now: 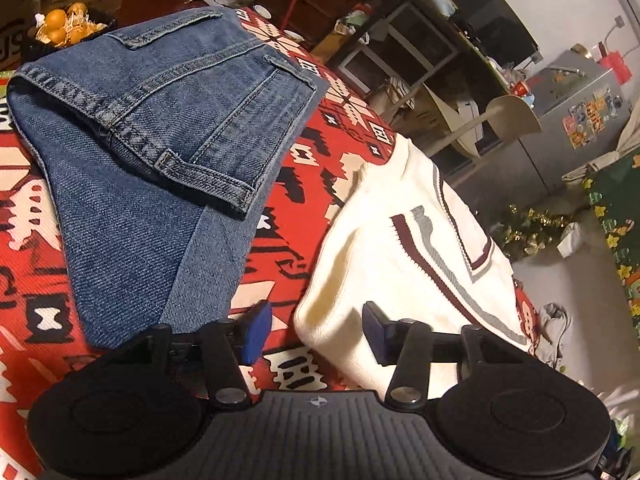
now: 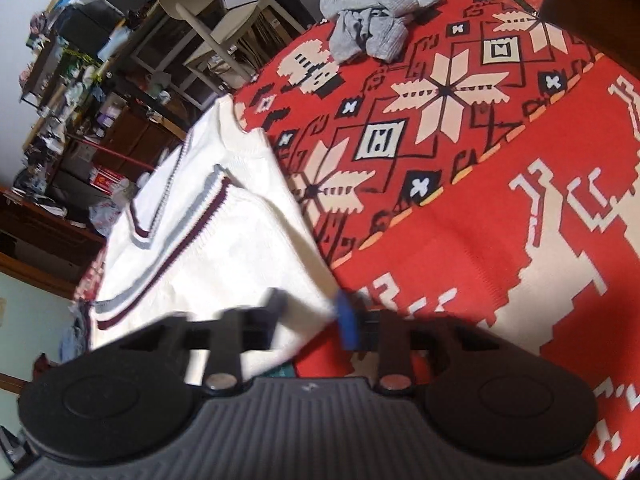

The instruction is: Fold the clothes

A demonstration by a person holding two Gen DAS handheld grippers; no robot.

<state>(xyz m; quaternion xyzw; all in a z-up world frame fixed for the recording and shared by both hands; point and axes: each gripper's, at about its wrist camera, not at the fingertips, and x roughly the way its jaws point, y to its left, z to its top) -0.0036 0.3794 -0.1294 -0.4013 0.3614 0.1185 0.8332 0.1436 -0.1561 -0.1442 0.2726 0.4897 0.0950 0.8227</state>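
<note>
The left gripper [image 1: 316, 330] has its blue pads apart, around the rounded folded corner of the soft cream sweater [image 1: 404, 256] with maroon and grey stripes; they do not press it. Left of it lie folded jeans [image 1: 160, 152] of thick blue denim. The right gripper [image 2: 310, 314], blurred, has the sweater's [image 2: 208, 240] corner between its pads; whether they pinch it I cannot tell. Everything lies on a red patterned woven cloth [image 2: 480, 240].

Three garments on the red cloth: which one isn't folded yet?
The grey top, lying crumpled at the far end of the cloth. The jeans and the white striped sweater both lie flat with squared edges.
</note>
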